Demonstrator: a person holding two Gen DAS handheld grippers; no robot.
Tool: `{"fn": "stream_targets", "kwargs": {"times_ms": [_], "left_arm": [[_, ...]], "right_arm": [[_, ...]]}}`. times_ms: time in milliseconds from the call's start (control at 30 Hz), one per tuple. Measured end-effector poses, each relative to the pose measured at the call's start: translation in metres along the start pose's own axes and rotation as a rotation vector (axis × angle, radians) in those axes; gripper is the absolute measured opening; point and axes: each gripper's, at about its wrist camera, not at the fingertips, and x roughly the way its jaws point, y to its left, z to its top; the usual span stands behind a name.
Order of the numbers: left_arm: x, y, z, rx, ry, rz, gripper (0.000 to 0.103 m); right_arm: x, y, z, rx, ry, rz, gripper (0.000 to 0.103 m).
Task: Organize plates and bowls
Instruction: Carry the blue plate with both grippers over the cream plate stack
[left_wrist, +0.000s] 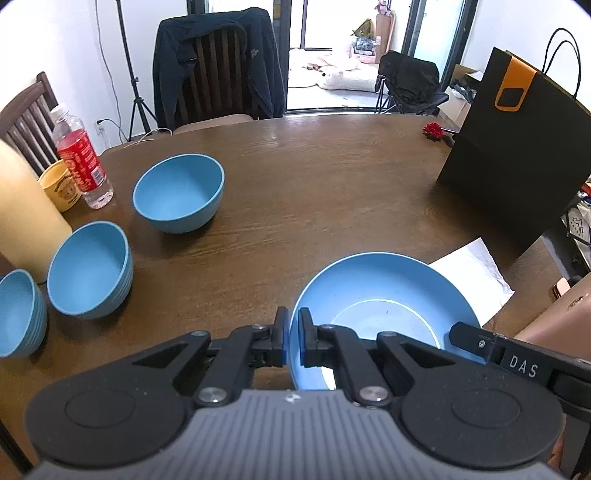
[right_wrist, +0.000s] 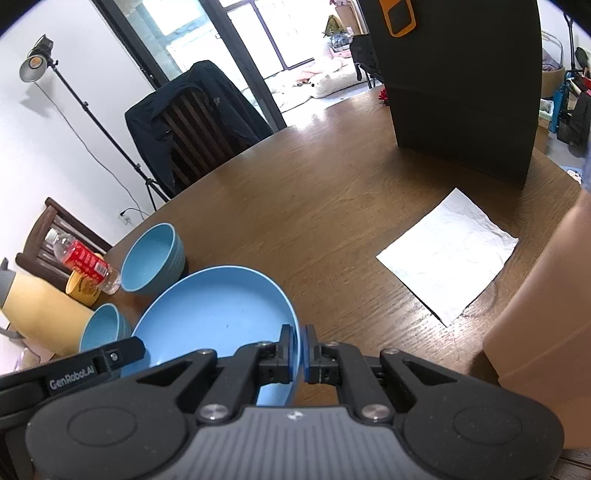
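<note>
1. While both tools pinch one wide shallow blue plastic plate (left_wrist: 384, 306), the left wrist view shows the left gripper (left_wrist: 293, 338) nearly closed on the plate's left rim, one finger inside and one outside. Left of the plate stand three blue bowls: a smooth deep bowl (left_wrist: 179, 194), a ribbed bowl (left_wrist: 90, 269) and a second ribbed bowl (left_wrist: 20, 314) at the frame edge. Bare brown wooden table (left_wrist: 314, 177) lies beyond the plate.

2. Seen from the right wrist, the right gripper (right_wrist: 301, 349) is likewise clamped on the plate's (right_wrist: 218, 314) right rim. A white paper napkin (right_wrist: 448, 254) lies right of the plate, a tall black paper bag (right_wrist: 461, 81) beyond that.

3. I'd judge both grips must stay level and move together; the open room is beyond the plate, away from the bowls.
</note>
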Motion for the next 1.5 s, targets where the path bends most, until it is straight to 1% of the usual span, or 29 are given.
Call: {"fn": "stream_targets", "kwargs": {"times_ms": [300, 700, 1200, 1500], "left_arm": [[-0.014, 0.0, -0.027, -0.041, 0.0, 0.018, 0.006], [-0.029, 0.007, -0.06, -0.083, -0.004, 0.052, 0.006], [-0.037, 0.034, -0.098, -0.162, 0.01, 0.099, 0.006], [-0.035, 0.06, -0.118, -0.208, 0.029, 0.124, 0.006]], "right_arm": [[-0.015, -0.003, -0.019, -0.022, 0.009, 0.02, 0.005], [-0.021, -0.001, -0.044, -0.054, 0.033, 0.045, 0.005], [-0.009, 0.012, -0.077, -0.101, 0.092, 0.088, 0.005], [0.006, 0.031, -0.094, -0.138, 0.127, 0.107, 0.005]]}}
